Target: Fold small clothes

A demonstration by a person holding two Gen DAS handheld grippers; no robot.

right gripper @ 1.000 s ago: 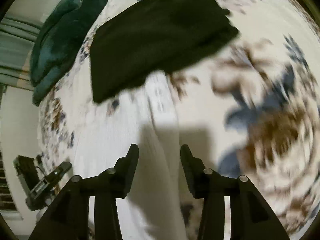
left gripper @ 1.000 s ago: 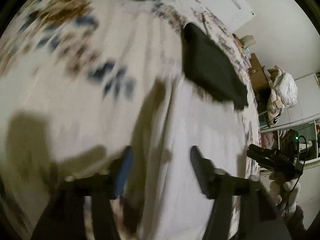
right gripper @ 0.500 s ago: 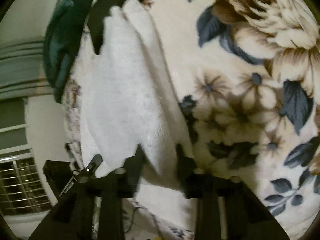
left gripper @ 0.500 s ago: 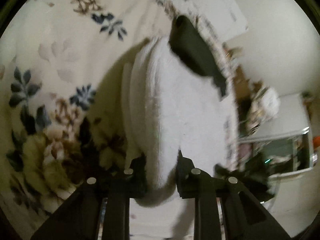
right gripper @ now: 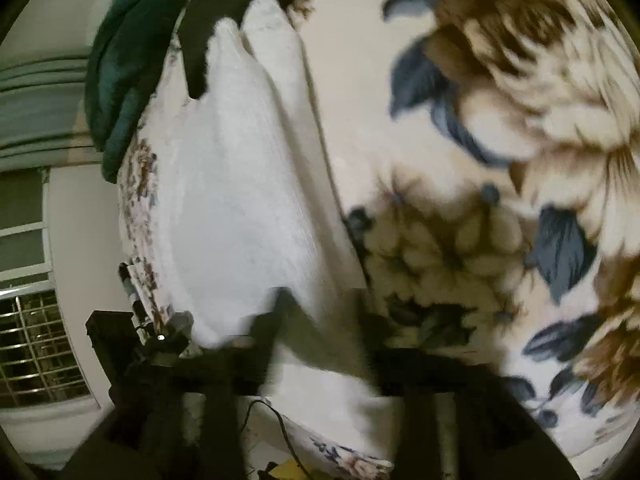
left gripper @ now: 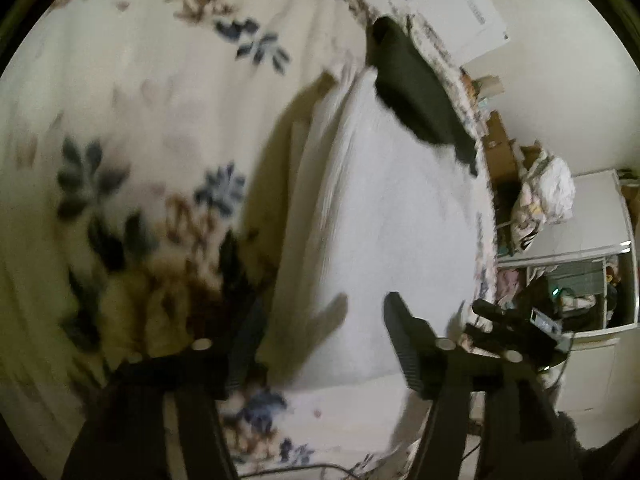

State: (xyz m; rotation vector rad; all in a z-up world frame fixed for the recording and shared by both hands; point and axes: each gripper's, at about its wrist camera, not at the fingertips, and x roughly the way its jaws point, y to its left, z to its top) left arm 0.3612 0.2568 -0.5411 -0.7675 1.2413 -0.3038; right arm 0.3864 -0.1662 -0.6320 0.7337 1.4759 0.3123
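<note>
The left tongs (left gripper: 324, 332) gape wide, gripping nothing, over the white garment (left gripper: 384, 216). Blur hides the right tongs (right gripper: 324, 332); their spread I cannot tell. A black garment (left gripper: 416, 92) lies at the far end.

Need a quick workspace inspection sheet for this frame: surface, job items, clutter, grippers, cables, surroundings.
Surface: floral bedspread, cream with blue and brown flowers.
Job's things: white garment lying on the bedspread, folded layers showing along one edge; black garment beyond it, overlapping its far end.
Clutter: dark green cushion at the far edge of the bed.
Grippers: left gripper open over the white garment's near end; right gripper blurred, fingers apart astride the near edge.
Cables: black cable below the bed edge.
Surroundings: barred window, pale walls, pile of bedding on furniture.
</note>
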